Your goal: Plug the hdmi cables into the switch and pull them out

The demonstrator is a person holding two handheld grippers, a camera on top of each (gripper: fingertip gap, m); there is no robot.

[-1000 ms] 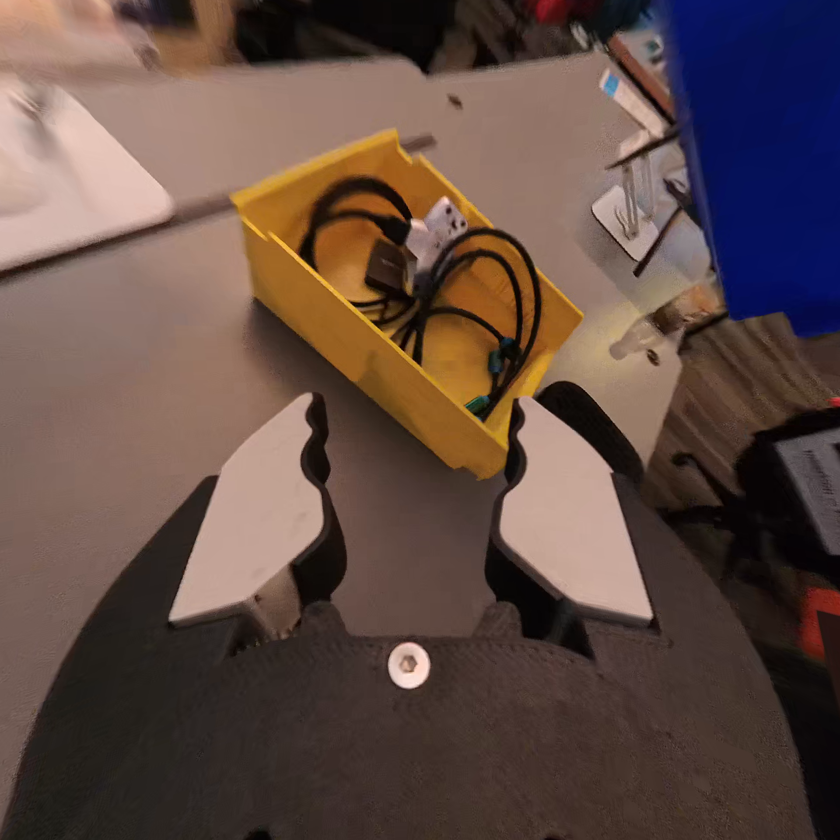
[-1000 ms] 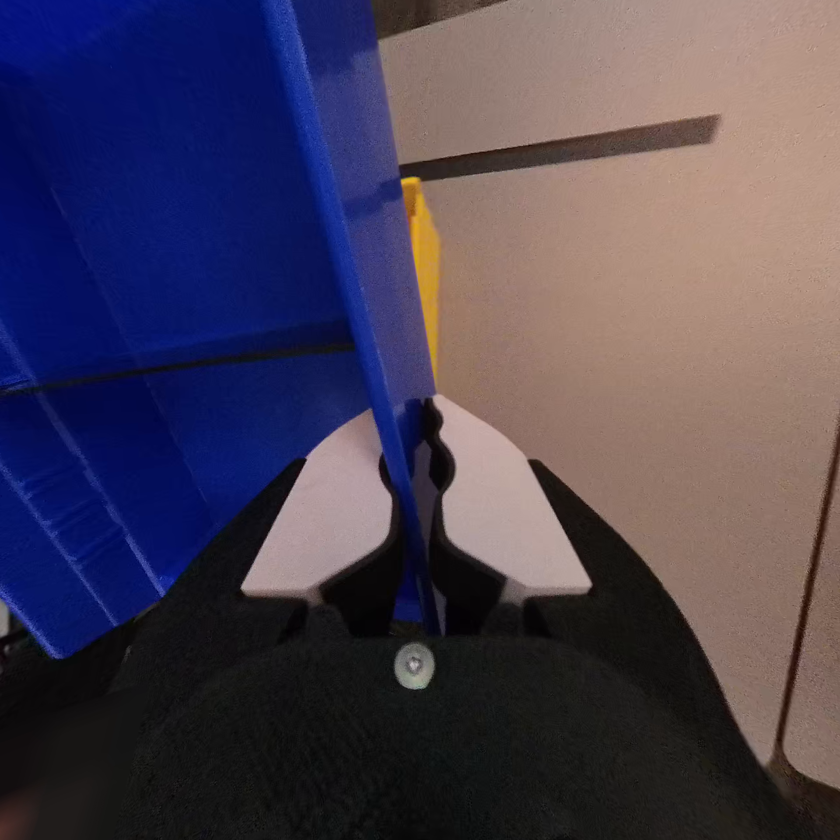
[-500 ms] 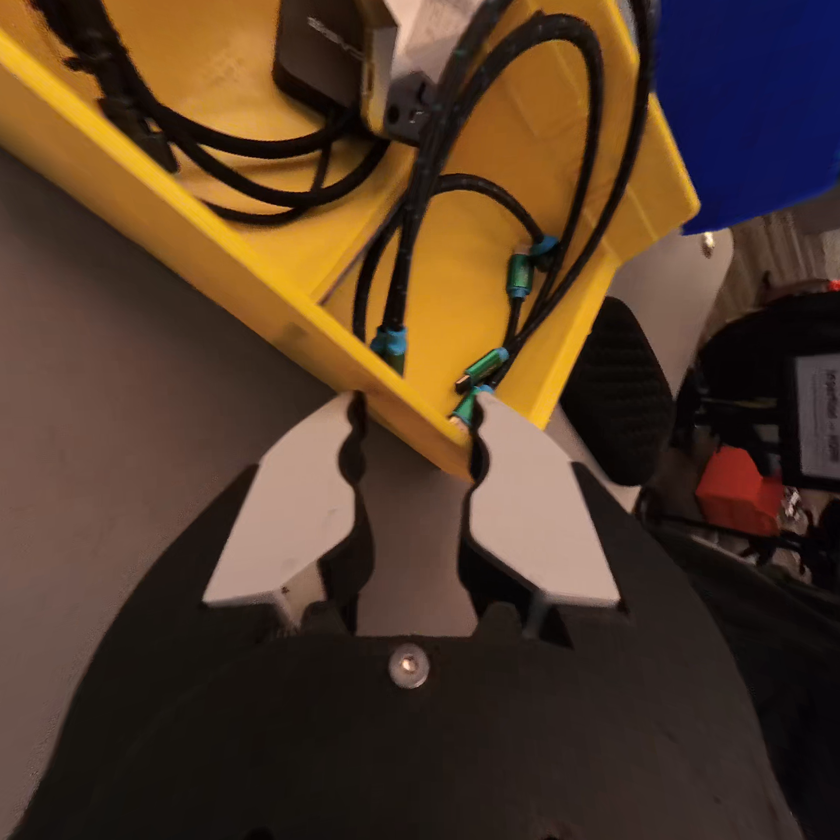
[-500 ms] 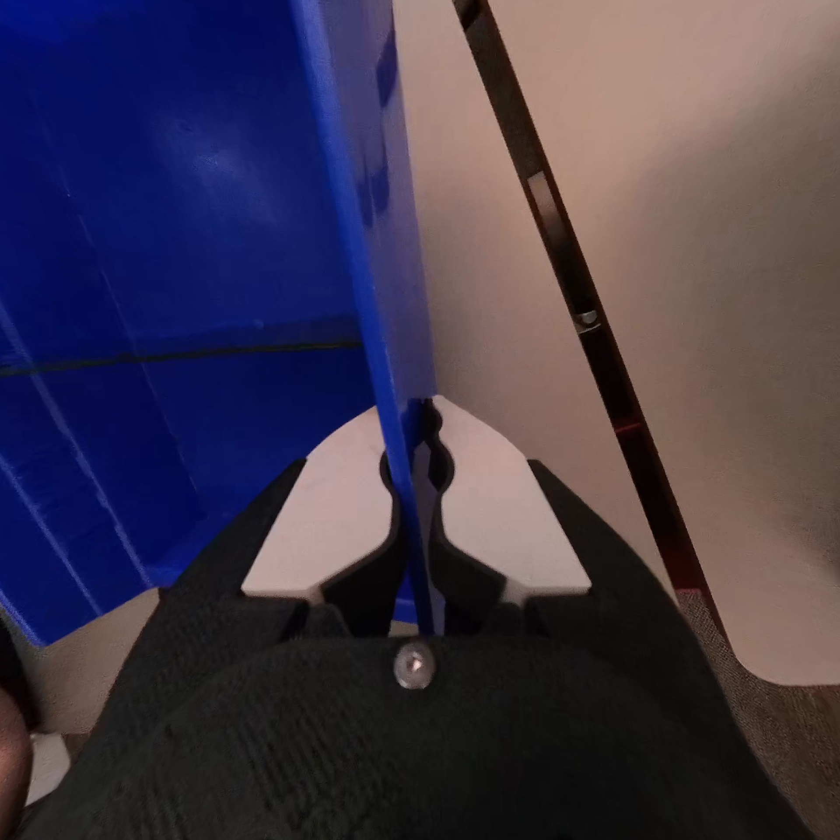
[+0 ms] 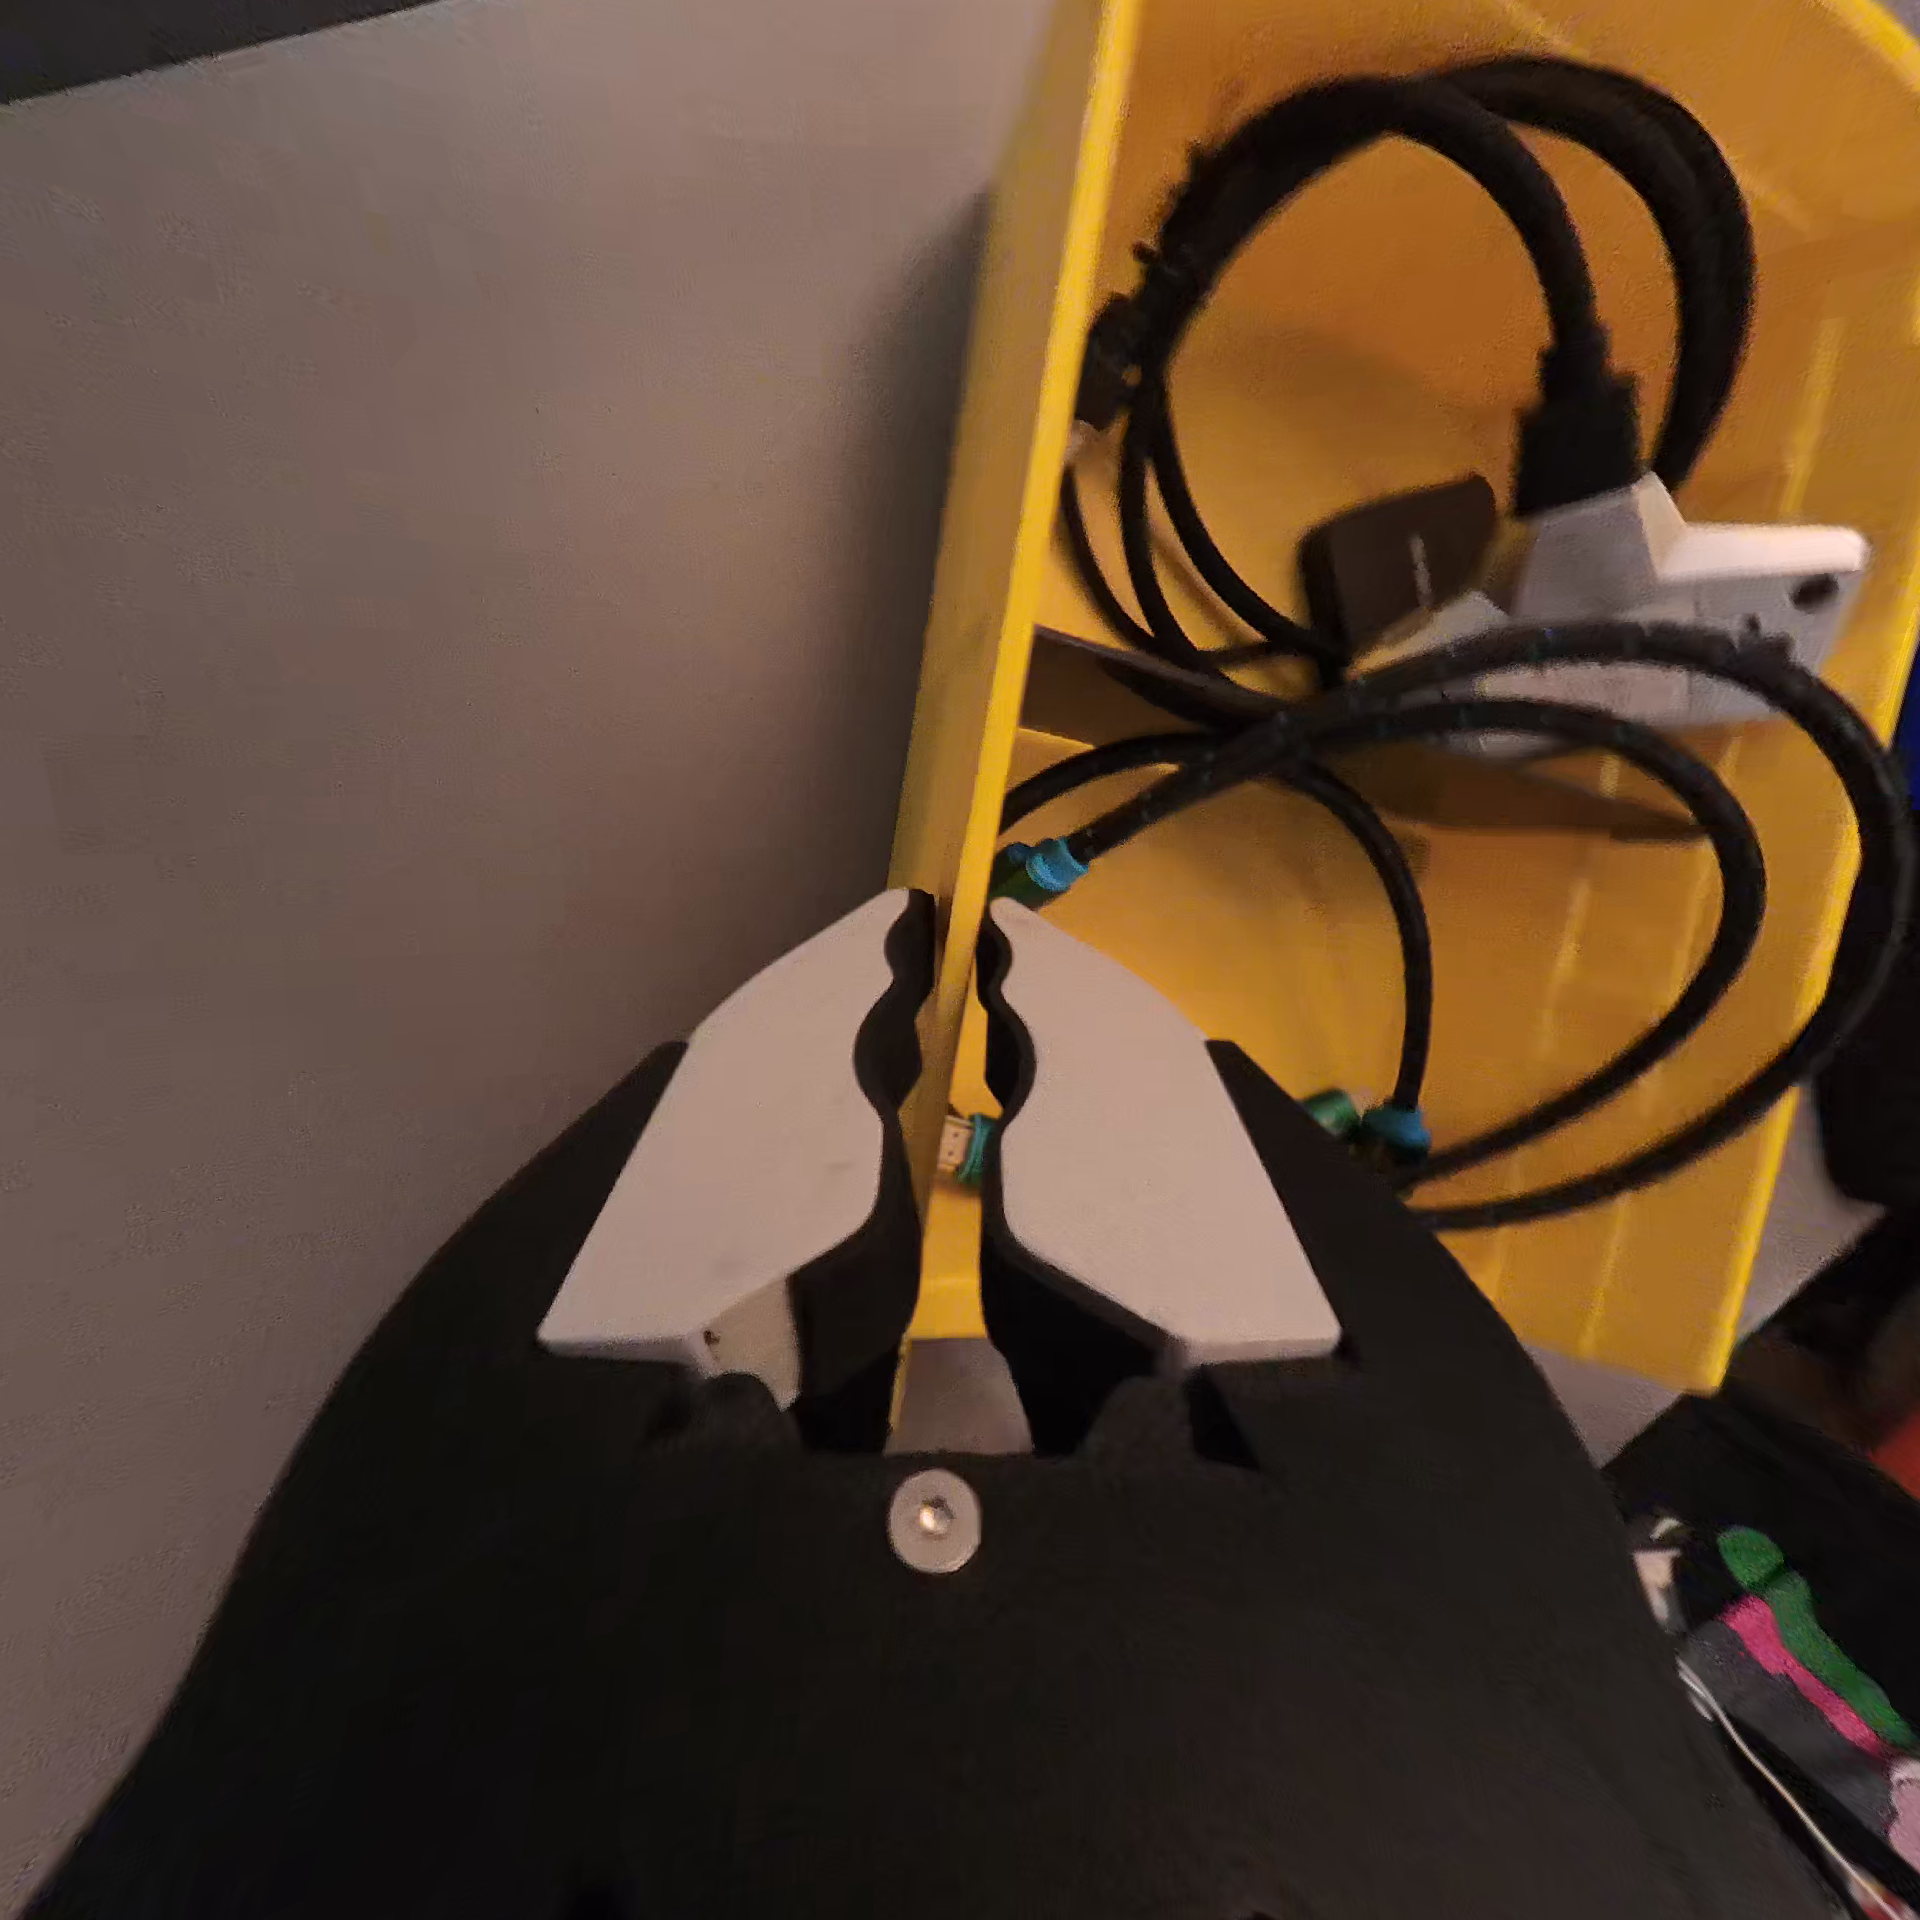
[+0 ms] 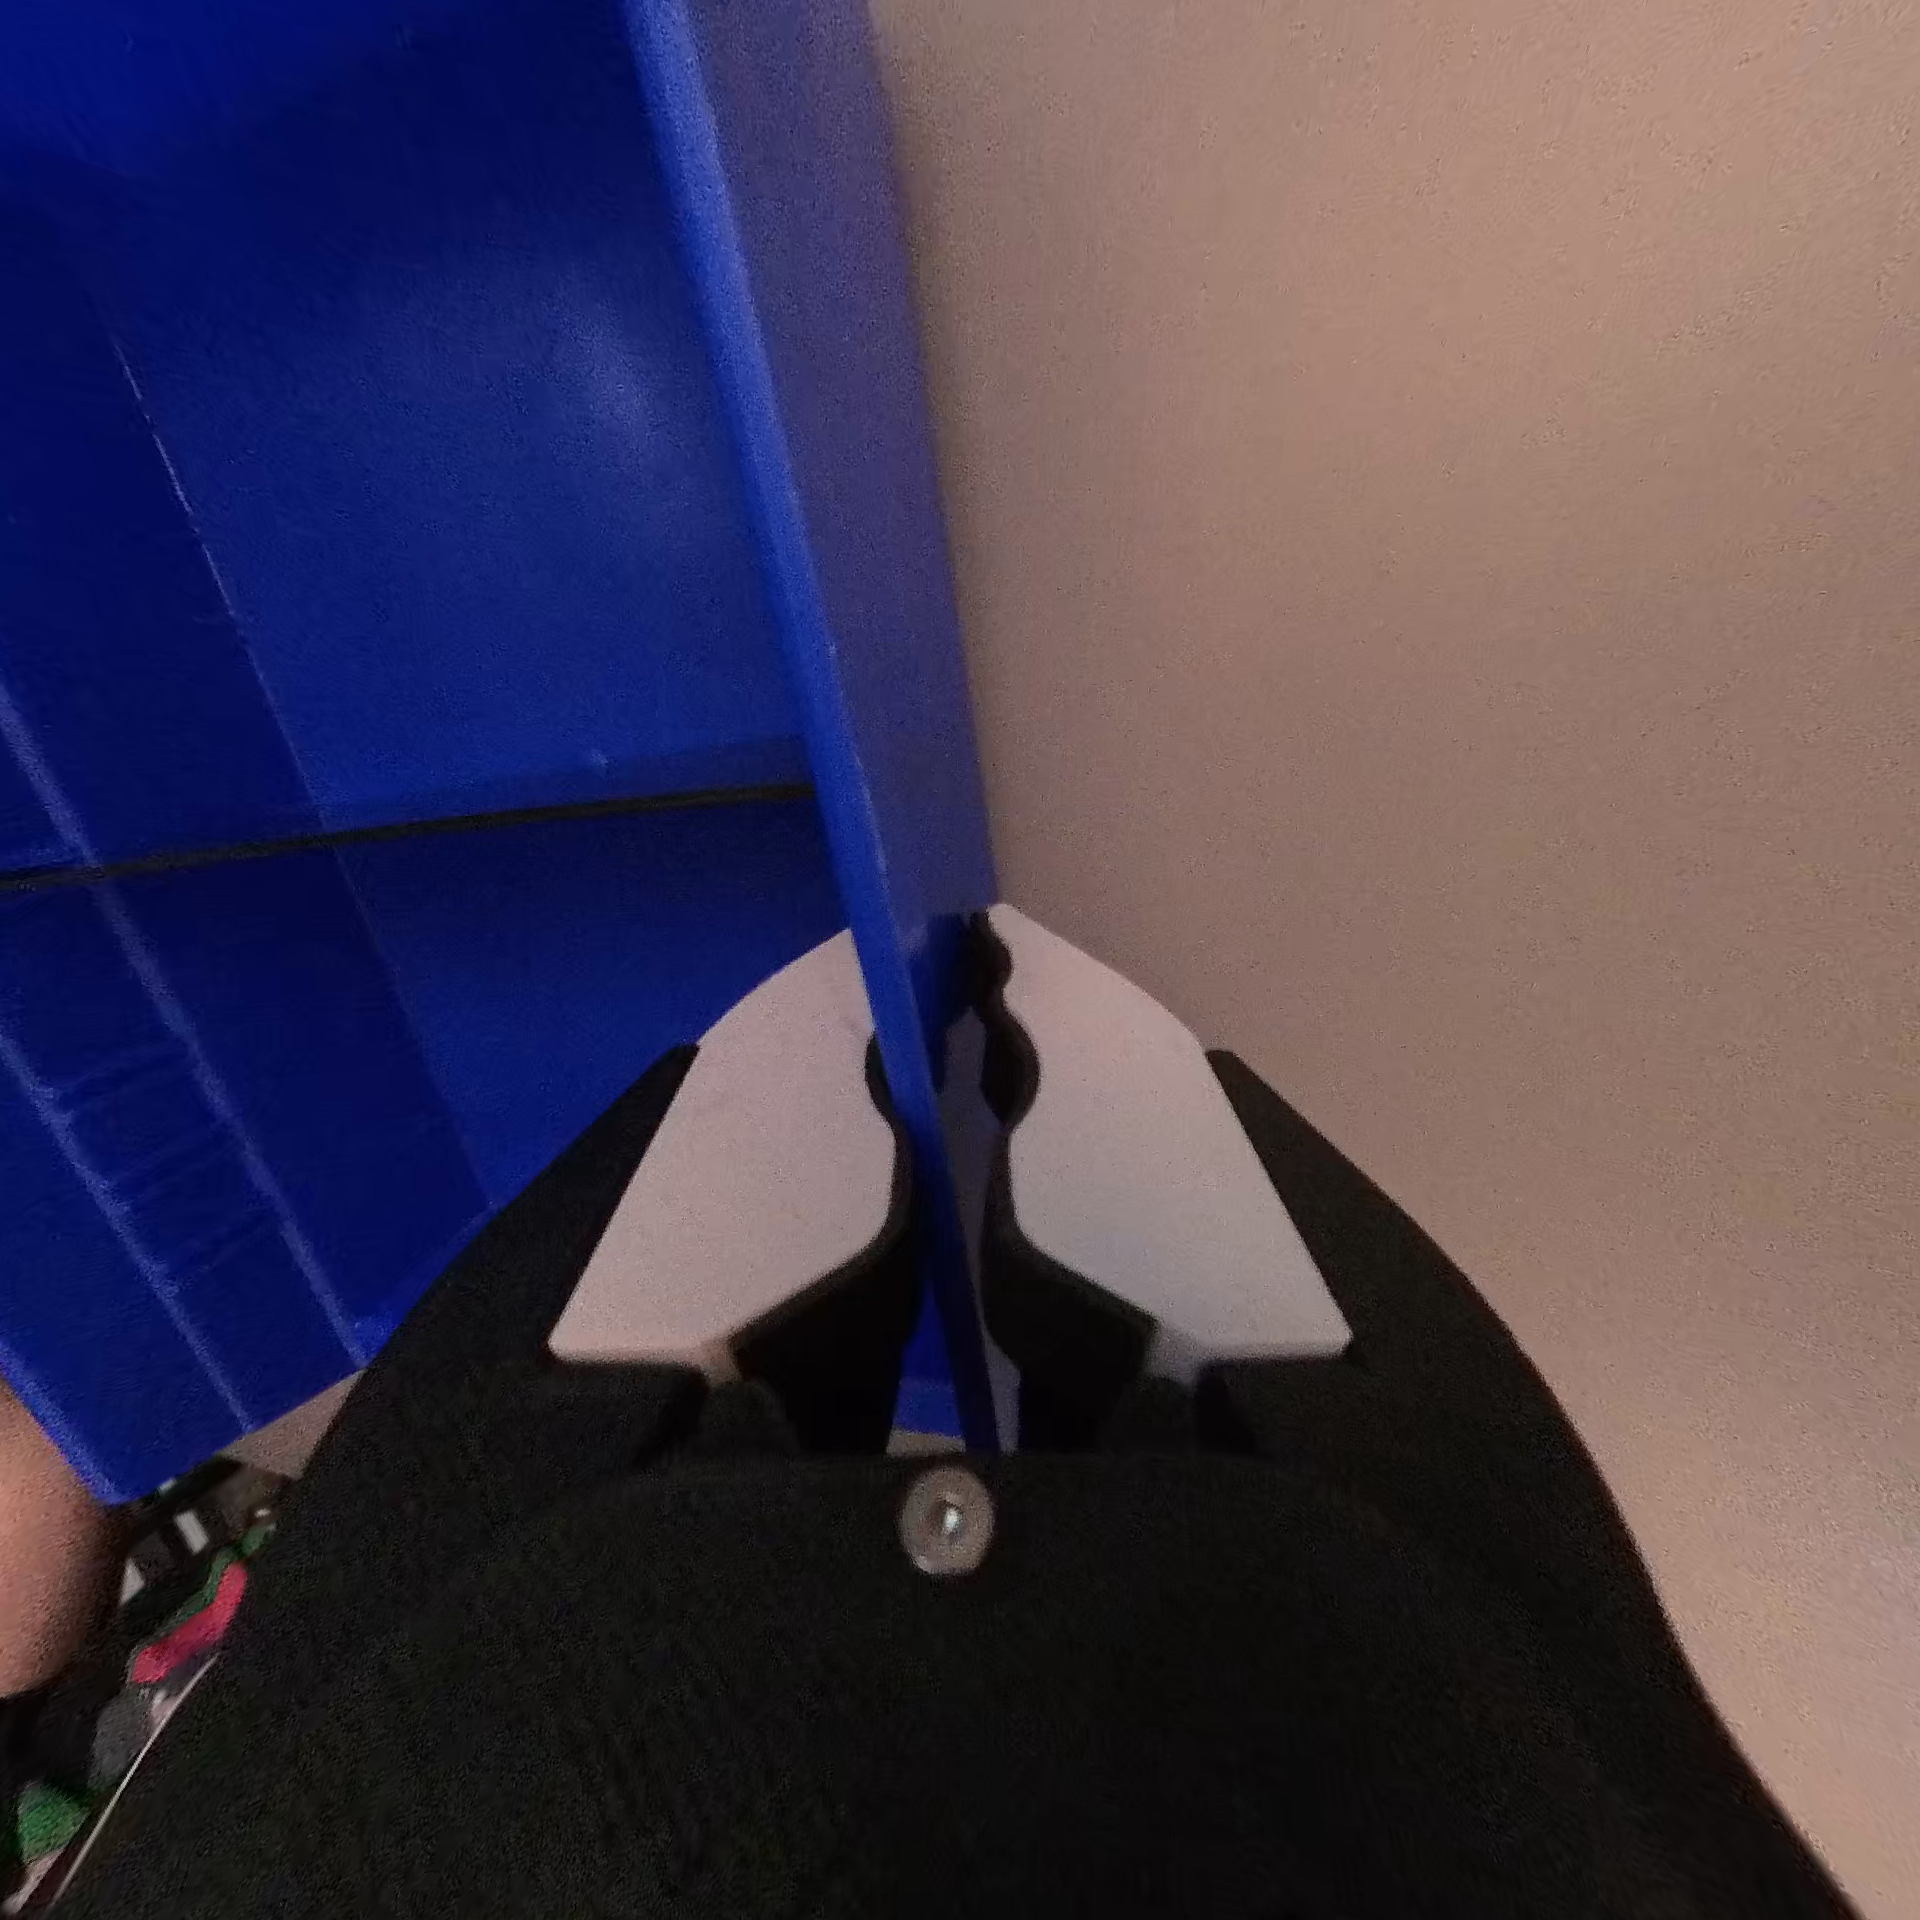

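Left gripper (image 5: 954, 920), open before, now clamps the yellow bin (image 5: 997, 582) wall; right gripper (image 6: 925, 930) still pinches the blue bin (image 6: 790, 582)

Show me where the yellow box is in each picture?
Left wrist view: the yellow bin fills the right half, cables inside, and the left gripper pinches its near wall.
Right wrist view: not in it; there the right gripper pinches the wall of a blue bin.
Shared landmark: the pale table, bare at the right in the right wrist view.

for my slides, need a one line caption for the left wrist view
Left claw shut on the yellow bin's side wall, black HDMI cables coiled inside.
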